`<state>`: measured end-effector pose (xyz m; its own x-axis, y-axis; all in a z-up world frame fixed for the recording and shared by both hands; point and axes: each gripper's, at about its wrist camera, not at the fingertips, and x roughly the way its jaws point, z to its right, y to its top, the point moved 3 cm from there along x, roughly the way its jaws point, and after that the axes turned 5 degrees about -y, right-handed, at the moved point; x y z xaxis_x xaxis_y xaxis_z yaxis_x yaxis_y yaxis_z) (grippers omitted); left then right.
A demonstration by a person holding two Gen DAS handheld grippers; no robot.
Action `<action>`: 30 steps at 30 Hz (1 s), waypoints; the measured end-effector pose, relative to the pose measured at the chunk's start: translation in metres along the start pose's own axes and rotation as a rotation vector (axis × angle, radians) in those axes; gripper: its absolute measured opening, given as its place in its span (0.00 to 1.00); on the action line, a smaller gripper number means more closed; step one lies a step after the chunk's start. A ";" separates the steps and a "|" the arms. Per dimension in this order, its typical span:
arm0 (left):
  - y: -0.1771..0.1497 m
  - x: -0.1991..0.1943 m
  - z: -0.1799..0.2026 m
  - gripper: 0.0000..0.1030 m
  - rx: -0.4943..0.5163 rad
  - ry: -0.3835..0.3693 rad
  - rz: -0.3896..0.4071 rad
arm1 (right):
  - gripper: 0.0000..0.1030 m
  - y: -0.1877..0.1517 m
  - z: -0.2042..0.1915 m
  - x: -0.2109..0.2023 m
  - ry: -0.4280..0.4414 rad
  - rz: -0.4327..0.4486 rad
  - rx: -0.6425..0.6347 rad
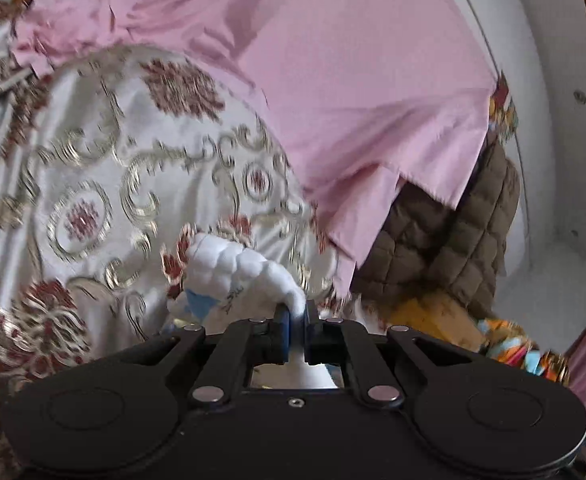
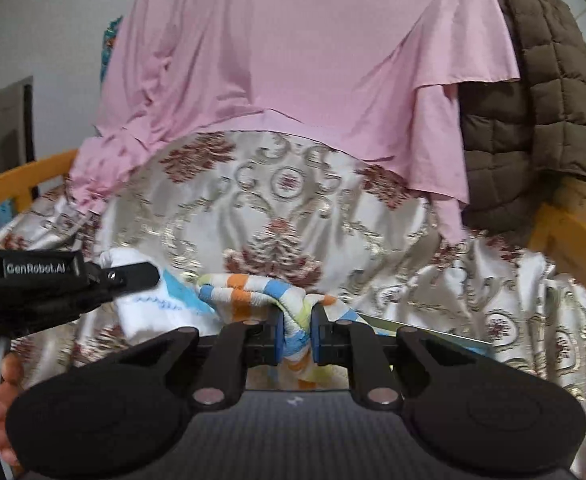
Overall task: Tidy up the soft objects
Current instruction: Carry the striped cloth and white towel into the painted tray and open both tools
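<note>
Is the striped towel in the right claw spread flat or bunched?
Bunched: the striped towel is gathered into a thick roll pinched in the right claw.

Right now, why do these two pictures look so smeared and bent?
Left wrist view: motion blur smears the patterned cloth, while the left gripper stays crisp; the wall edge bows from the fisheye lens. Right wrist view: sharper, soft even light, the striped towel readable, corners dark.
</note>
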<state>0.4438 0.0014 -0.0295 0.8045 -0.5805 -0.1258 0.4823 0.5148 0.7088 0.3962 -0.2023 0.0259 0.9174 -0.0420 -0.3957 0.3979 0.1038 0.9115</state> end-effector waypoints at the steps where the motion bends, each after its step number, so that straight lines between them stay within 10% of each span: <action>1: -0.003 0.007 -0.002 0.05 0.003 -0.001 -0.016 | 0.14 -0.002 0.005 0.005 -0.014 -0.008 0.004; 17: -0.046 0.048 -0.033 0.09 0.040 0.142 -0.309 | 0.16 -0.048 0.033 0.034 -0.066 -0.134 0.023; 30: -0.054 0.028 -0.015 0.42 0.160 0.254 -0.362 | 0.57 -0.061 0.037 0.014 -0.039 -0.152 0.030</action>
<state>0.4459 -0.0331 -0.0815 0.6637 -0.5216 -0.5362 0.7039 0.1929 0.6836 0.3852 -0.2457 -0.0308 0.8456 -0.0941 -0.5255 0.5319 0.0639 0.8444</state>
